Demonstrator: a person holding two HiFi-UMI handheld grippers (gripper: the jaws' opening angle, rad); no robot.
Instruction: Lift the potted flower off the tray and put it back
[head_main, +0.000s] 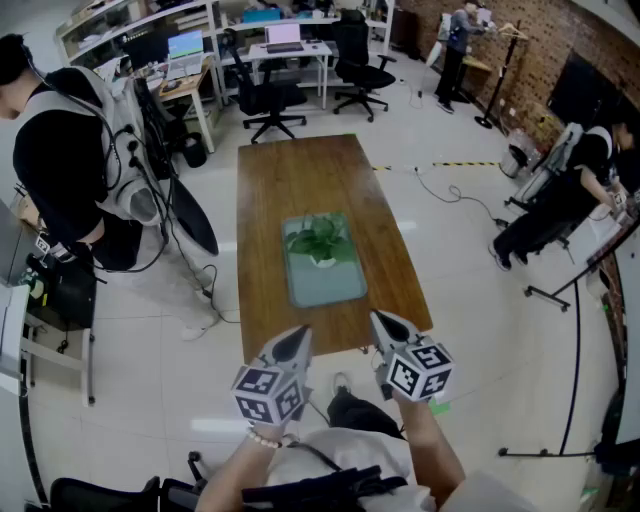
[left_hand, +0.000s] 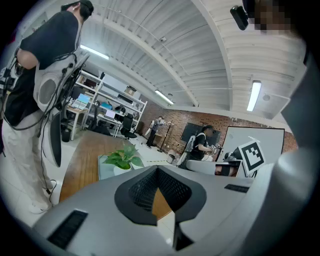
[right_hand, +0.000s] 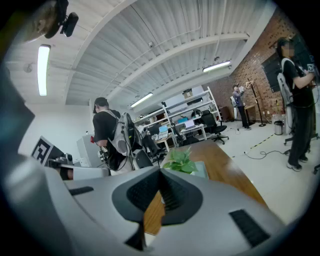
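Observation:
The potted flower (head_main: 322, 243), green leaves in a small white pot, stands upright on the pale green tray (head_main: 335, 285) in the middle of the long wooden table (head_main: 290, 170). Both grippers hover off the table's near edge, short of the tray and touching nothing. My left gripper (head_main: 298, 334) has its jaws together and holds nothing. My right gripper (head_main: 380, 318) is shut and empty as well. From the left gripper (left_hand: 157, 169), the flower (left_hand: 122, 157) and tray (left_hand: 104, 169) lie ahead to the left. From the right gripper (right_hand: 161, 171), the flower (right_hand: 181, 161) sits just beyond the tips.
A person in black (head_main: 60, 170) with cabled gear stands left of the table. Office chairs (head_main: 265, 95) and desks stand beyond the far end. Another person (head_main: 560, 200) bends at the right beside stands, with cables (head_main: 450, 190) across the floor.

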